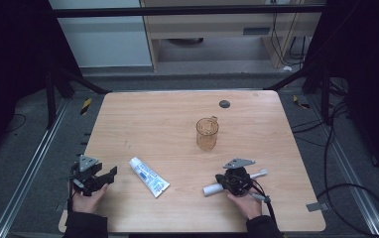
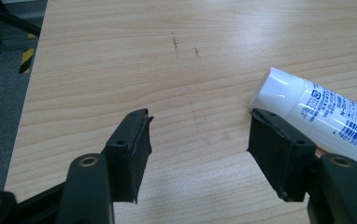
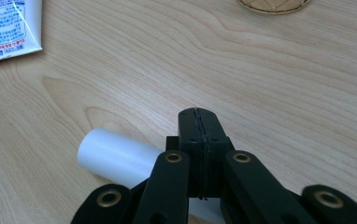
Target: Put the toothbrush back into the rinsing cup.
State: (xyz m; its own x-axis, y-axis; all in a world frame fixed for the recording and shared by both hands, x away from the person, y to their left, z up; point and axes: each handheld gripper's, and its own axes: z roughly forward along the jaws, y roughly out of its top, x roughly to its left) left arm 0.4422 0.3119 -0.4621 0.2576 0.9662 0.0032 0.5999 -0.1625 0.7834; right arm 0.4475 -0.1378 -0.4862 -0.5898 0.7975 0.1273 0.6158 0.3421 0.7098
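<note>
A white toothbrush-like stick with a thick handle lies on the wooden table near its front right. My right gripper hovers right over it. In the right gripper view its jaws are pressed flat together with nothing between them, and the white handle passes underneath. A white toothpaste tube with blue print lies front centre. My left gripper rests to its left, open, its right pad next to the tube's cap end. An amber glass mug stands mid-table.
A dark round grommet sits near the table's far edge. The mug's base shows at the top of the right gripper view, the tube's crimped end at top left. Black frame bars and cables surround the table.
</note>
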